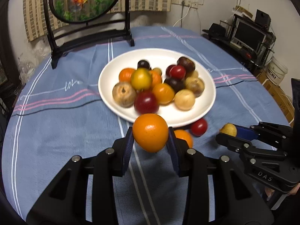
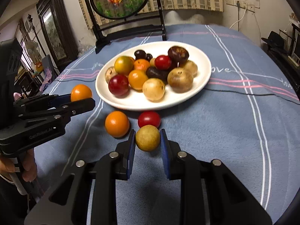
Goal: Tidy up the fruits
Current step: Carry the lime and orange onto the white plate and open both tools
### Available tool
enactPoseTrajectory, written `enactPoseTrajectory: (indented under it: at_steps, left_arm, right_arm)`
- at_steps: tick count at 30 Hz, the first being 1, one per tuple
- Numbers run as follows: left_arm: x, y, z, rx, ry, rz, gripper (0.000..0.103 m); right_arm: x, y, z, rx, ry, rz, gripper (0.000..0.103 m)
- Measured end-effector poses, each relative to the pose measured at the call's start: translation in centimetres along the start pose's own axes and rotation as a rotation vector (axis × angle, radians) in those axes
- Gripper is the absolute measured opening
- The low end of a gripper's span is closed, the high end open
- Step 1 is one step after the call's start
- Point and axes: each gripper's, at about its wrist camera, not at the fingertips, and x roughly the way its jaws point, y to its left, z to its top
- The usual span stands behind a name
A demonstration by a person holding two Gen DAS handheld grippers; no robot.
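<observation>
Left wrist view: the left gripper, jaws narrowed, clamped a smooth round orange fruit between its ribbed blue pads, lifted clear of the fuzzy blue striped tablecloth at the 6 o'clock edge of the glossy white oval plate heaped with fruit.

Right wrist view: the right gripper, jaws nearly closed, pinched a matte tan round fruit; a shiny red fruit lay at its 12 o'clock, a loose orange fruit at 10 o'clock.
</observation>
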Motion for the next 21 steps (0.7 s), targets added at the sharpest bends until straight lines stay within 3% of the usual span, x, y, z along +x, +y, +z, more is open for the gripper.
enactPoseTrajectory:
  at_steps: [11, 21]
  left_arm:
    - [-0.3, -0.2, 4.1, -0.004, -0.039, -0.020, 0.037]
    - [3.1, 2.1, 8.7, -0.080, -0.024, -0.011, 0.037]
  right_arm:
    - [-1.4, 1.4, 5.2, -0.070, -0.073, -0.014, 0.026]
    - [3.1, 0.5, 9.4, -0.048, -0.043, -0.035, 0.026]
